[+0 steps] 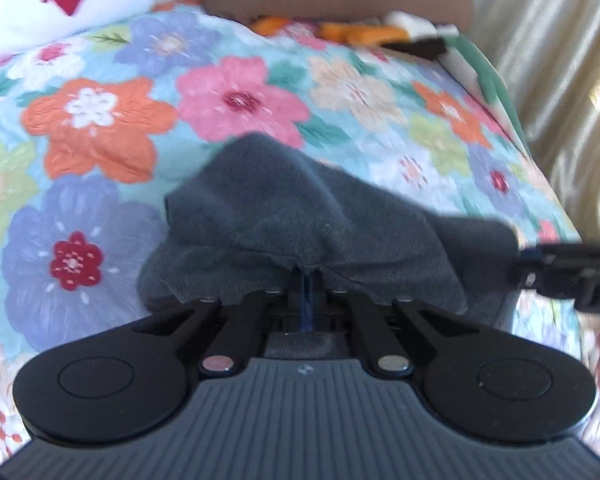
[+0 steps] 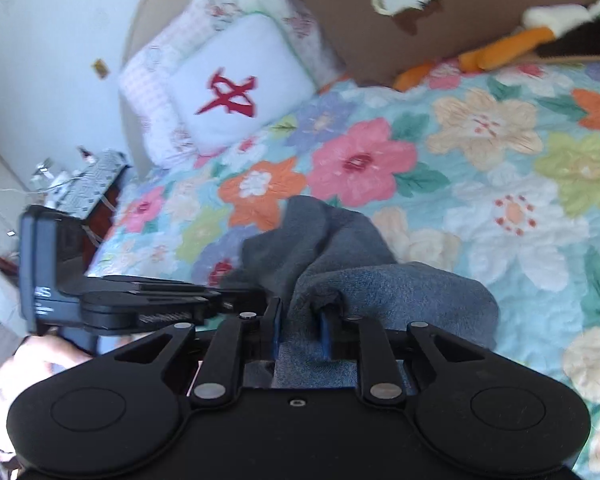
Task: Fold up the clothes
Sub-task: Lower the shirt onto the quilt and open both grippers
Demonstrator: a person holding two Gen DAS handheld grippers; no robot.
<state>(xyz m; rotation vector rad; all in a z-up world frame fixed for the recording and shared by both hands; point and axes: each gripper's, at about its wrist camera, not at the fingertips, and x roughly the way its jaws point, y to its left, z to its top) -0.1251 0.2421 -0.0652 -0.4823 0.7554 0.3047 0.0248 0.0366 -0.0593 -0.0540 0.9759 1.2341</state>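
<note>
Both claws clamped on garment (image 1: 284, 216)

A bed covered in a light-blue quilted bedspread with big multicoloured flowers (image 2: 480, 208) is carrying a crumpled dark grey-blue fleece garment (image 2: 340, 248), a white cushion with a red emblem (image 2: 236, 84), and an orange-and-white plush toy (image 2: 500, 50) lying near the far edge.

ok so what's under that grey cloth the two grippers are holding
Under the grey cloth lies the floral quilt, visible all around it. The patch directly beneath is covered. Both the left gripper and right gripper pinch its near edge.
</note>
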